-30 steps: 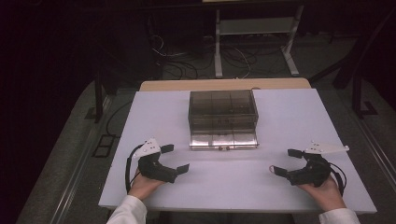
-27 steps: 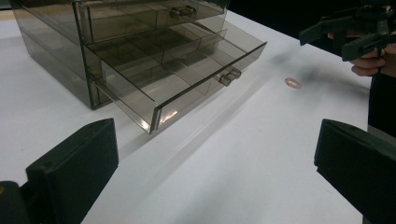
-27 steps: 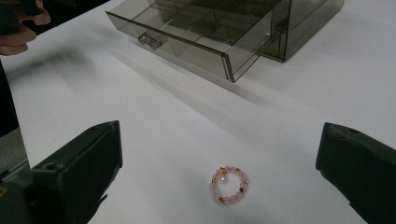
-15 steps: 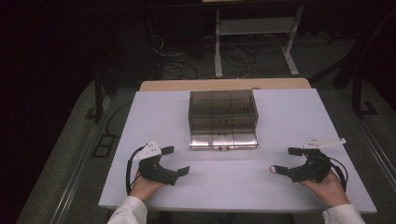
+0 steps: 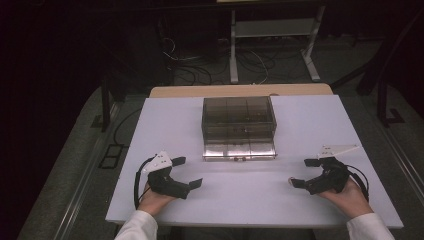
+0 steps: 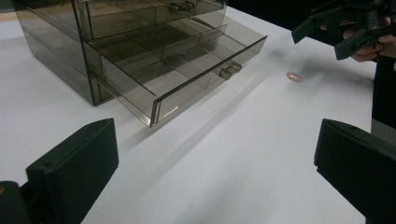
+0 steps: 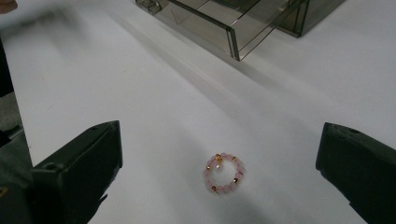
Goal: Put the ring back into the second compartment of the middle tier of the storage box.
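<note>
A smoky clear drawer box [image 5: 239, 116] stands at the middle of the white table [image 5: 165, 125], its bottom drawer [image 5: 239, 149] pulled out toward me. In the left gripper view the open drawer [image 6: 187, 70] has bare compartments. A small pink bead bracelet [image 7: 224, 173] with gold beads lies flat on the table between the jaws of my right gripper [image 7: 219, 140], which is open and not touching it. The same bracelet [image 6: 294, 77] lies below the right gripper [image 6: 345, 28] in the left gripper view. My left gripper [image 5: 188, 172] is open over the bare table, front left of the drawer.
The table's front edge [image 5: 250, 226] runs just under both hands. Beyond the far edge are a wooden board [image 5: 240, 91], cables and a metal stand [image 5: 272, 35] on the dark floor.
The right gripper has shifted slightly, with its top plate a little higher and farther forward. The left gripper, the box and the drawer have stayed put.
</note>
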The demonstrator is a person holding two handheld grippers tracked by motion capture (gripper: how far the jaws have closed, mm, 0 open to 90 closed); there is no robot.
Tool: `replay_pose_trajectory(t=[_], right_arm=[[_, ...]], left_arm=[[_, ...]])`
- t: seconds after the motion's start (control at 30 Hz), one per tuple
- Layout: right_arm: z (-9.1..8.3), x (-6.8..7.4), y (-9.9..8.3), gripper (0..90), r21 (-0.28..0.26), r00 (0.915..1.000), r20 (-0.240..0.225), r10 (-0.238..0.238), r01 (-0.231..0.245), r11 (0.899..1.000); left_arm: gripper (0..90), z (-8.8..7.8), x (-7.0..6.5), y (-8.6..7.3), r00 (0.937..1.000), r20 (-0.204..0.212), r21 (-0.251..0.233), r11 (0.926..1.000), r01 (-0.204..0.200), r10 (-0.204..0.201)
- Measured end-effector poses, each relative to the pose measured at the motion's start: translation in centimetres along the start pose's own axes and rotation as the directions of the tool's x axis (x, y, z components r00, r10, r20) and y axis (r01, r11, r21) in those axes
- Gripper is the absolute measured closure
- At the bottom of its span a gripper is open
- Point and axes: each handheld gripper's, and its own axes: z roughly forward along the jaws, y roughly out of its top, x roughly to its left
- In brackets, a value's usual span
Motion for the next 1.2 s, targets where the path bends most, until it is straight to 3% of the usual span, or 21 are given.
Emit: replay_pose_trajectory(t=[0.3,0.5,0.57,0.6,0.77,0.83,0.9,1.2], right_arm=[[0.6,-0.4,0.2,0.1,0.044,0.9994,-0.03,-0.018,0.019,0.999],[0.9,-0.7,0.2,0.3,0.073,0.9998,-0.022,-0.004,0.006,0.997],[1.0,-0.8,0.1,13.6,0.085,0.999,-0.043,-0.007,0.011,0.996],[1.0,-0.9,0.1,14.1,0.089,0.9984,-0.056,-0.01,0.015,0.996],[1.5,-1.0,0.1,15.1,0.113,0.9994,-0.029,-0.018,0.021,0.993],[1.6,-1.1,0.1,23.9,0.127,0.9992,-0.032,-0.024,0.028,0.991],[1.6,-1.3,0.2,24.4,0.131,0.9994,-0.028,-0.022,0.025,0.991],[1.3,-2.0,0.1,42.1,0.114,1.0,0.005,-0.001,0.0,0.993]], left_arm=[[0.0,0.0,0.1,-0.1,1.0,0.001,0.004,1.0,0.0,0.0],[0.0,0.0,0.1,-0.1,1.0,0.001,0.004,1.0,0.001,-0.001],[0.0,0.0,0.2,-0.1,1.0,0.001,0.007,1.0,0.002,-0.002],[0.0,0.0,0.2,-0.1,1.0,0.002,0.008,1.0,0.0,0.0],[0.0,0.0,0.2,-0.1,1.0,-0.002,0.005,1.0,0.002,-0.002],[0.0,0.0,0.2,-0.1,1.0,0.001,0.006,1.0,0.0,0.0],[0.0,0.1,0.2,-0.1,1.0,0.001,0.006,1.0,0.0,0.0],[0.0,0.1,0.2,-0.1,1.0,0.0,0.006,1.0,0.0,0.0]])
